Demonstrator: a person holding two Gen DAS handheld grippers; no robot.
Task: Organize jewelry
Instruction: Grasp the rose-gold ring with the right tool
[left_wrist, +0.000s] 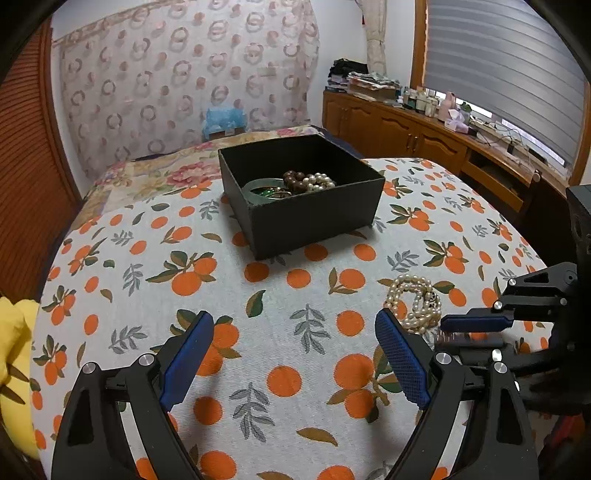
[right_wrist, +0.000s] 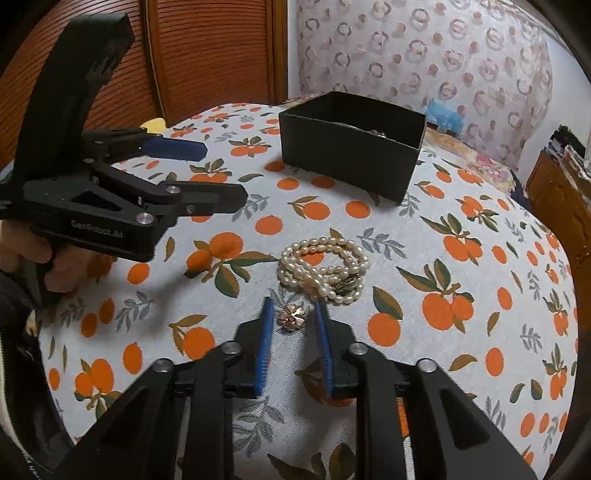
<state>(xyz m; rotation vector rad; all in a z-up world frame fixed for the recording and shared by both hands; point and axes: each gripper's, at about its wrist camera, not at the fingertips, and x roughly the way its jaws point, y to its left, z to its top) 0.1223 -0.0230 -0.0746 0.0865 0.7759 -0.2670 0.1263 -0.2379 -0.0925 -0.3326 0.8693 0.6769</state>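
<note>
Two pieces left outside box (right_wrist: 351, 147). Right gripper (right_wrist: 293, 319) narrow, straddling flower brooch (right_wrist: 291, 316), not yet clamped; close squarely, avoid pearl bracelet (right_wrist: 325, 269) at 12 o'clock. Left gripper (left_wrist: 295, 343) wide, empty.

A table under a cloth (left_wrist: 280, 332) printed with oranges and leaves carries everything here; a black open box (left_wrist: 314, 218) stands on it toward the far side; a coiled pearl bracelet (right_wrist: 325, 271) lies on the cloth nearer, well apart from the box; just beside the pearls, on the near side, lies a small rose-gold flower-shaped piece (right_wrist: 292, 314), flat on the fabric.
</note>
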